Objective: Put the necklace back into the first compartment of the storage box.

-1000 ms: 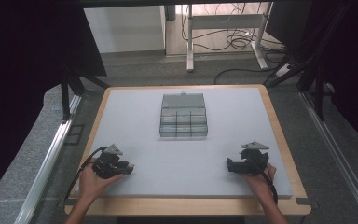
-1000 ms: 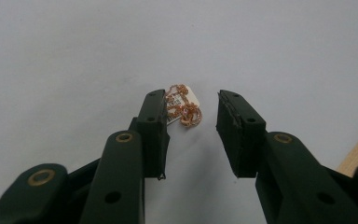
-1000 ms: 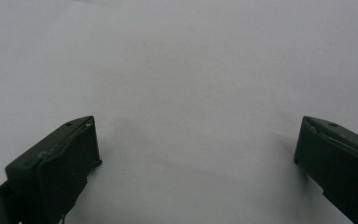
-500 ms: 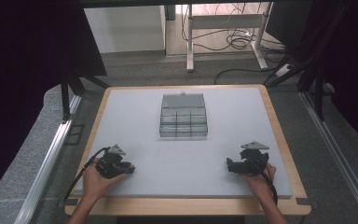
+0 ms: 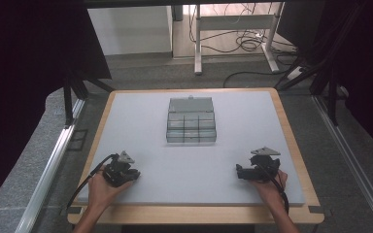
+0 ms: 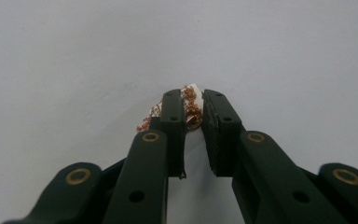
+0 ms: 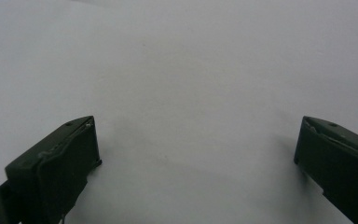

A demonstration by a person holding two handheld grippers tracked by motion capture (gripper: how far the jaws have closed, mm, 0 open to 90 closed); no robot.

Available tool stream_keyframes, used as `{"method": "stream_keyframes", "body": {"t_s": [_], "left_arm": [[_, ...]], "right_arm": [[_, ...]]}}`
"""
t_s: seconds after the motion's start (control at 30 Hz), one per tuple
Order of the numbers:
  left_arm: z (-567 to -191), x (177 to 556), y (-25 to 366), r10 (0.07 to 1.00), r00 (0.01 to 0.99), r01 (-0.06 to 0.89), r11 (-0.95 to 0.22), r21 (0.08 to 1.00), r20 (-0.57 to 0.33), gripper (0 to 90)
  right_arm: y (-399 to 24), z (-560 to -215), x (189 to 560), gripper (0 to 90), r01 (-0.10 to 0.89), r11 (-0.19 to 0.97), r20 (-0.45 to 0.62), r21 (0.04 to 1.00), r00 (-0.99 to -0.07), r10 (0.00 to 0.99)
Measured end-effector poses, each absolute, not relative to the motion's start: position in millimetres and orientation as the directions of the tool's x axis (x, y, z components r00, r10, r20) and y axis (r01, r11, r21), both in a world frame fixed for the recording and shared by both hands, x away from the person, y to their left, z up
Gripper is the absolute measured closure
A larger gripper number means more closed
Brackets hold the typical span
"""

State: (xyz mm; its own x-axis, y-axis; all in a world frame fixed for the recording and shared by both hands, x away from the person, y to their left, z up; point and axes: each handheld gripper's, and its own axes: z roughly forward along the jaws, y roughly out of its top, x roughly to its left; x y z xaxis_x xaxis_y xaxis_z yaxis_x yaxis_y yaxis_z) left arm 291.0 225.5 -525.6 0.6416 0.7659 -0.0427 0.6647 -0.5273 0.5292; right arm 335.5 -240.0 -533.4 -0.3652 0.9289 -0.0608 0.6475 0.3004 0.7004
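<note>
Two grippers sit near the table's near edge. The left gripper, by the near-left corner, has just been closing its jaws and now pinches a small white-and-copper piece at the very tips. Seat that grip deeper before lifting, I judge, or the piece may slip. The right gripper, near the near-right corner, stands wide apart and empty. Farther on, mid-table, waits the clear box, probably its destination.
</note>
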Motion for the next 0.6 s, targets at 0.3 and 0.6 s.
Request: {"method": "stream_keyframes", "body": {"t_s": [0.3,0.6], "left_arm": [[-526.8,292.8,230.4,0.766,0.637,0.675,-0.500,0.543,-0.085,84.3],[-526.9,292.8,234.0,0.765,0.637,0.670,-0.488,0.560,-0.096,87.0]], "right_arm": [[-240.1,-533.4,335.6,0.0,0.647,0.301,-0.060,0.700,-0.366,0.929],[-240.1,-533.5,335.9,0.0,0.646,0.301,-0.062,0.701,-0.366,0.929]]}}
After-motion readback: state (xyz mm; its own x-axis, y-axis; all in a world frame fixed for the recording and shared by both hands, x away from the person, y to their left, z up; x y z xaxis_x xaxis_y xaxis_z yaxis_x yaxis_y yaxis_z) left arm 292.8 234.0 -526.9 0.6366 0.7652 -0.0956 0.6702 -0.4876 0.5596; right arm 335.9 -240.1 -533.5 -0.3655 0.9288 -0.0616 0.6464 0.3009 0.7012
